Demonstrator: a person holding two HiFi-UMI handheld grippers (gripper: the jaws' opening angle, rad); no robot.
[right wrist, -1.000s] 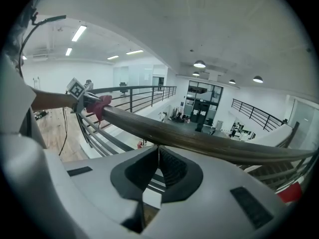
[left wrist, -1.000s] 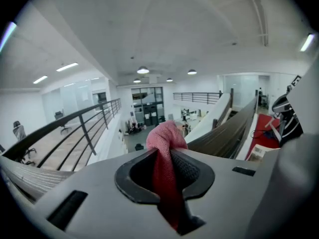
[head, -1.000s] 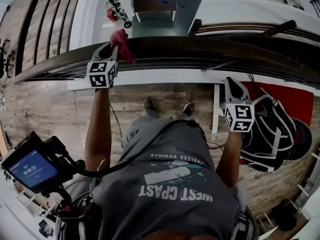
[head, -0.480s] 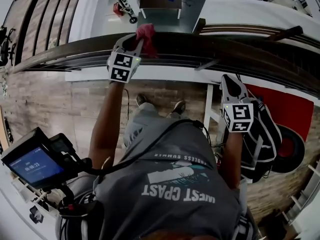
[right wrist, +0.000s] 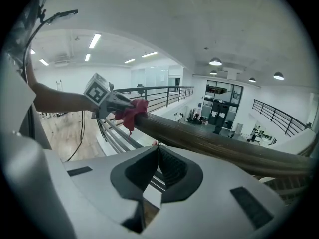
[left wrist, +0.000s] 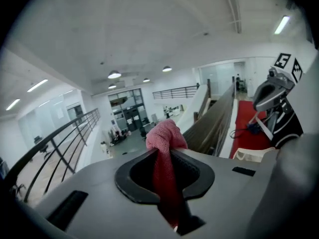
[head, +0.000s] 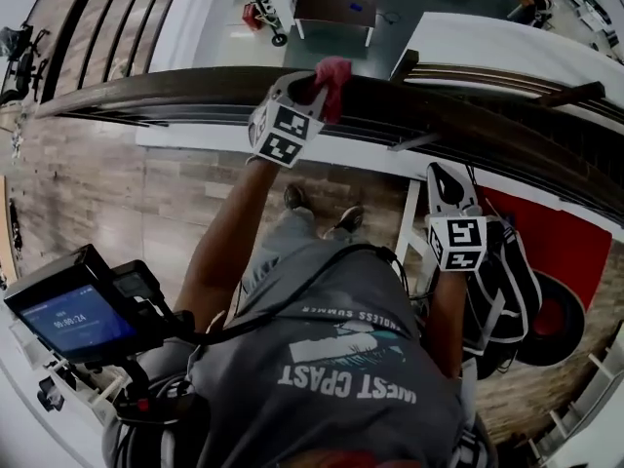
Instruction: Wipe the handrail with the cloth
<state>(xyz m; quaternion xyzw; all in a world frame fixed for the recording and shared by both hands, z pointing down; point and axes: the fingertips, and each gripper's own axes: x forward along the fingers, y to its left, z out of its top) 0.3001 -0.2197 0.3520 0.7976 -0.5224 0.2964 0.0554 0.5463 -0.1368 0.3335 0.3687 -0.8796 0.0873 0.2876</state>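
Rightward along the handrail [head: 156,84] the left tongs [head: 317,88] have slid since a second ago. Close in by the person's body, the right tongs [head: 439,174] hang closed with nothing between them, short of the rail. Further out, the left tongs are clamped on the red cloth [head: 333,74], which is bunched against the top of the dark wooden rail. Beyond it, the lower floor [head: 224,27] shows.
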